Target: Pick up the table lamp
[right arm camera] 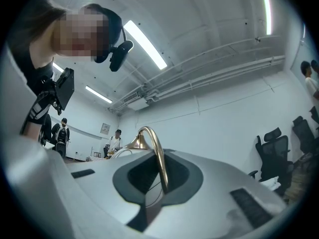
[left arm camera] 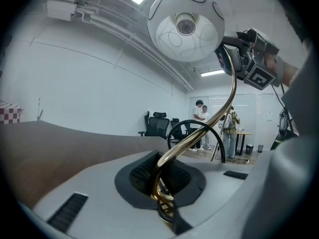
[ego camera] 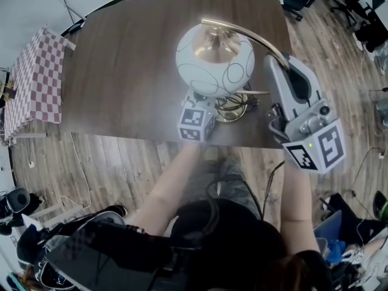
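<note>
Both tongs [left arm camera: 164,203] [right arm camera: 159,190] tight on table lamp [ego camera: 215,56]

White-globed table lamp [ego camera: 215,59]; curved brass stem.

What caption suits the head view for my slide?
Left tool and right tool grip the table lamp's curved brass stem over a dark wooden table.

No words or numbers can be read; only coded square markers [ego camera: 328,145] show.
</note>
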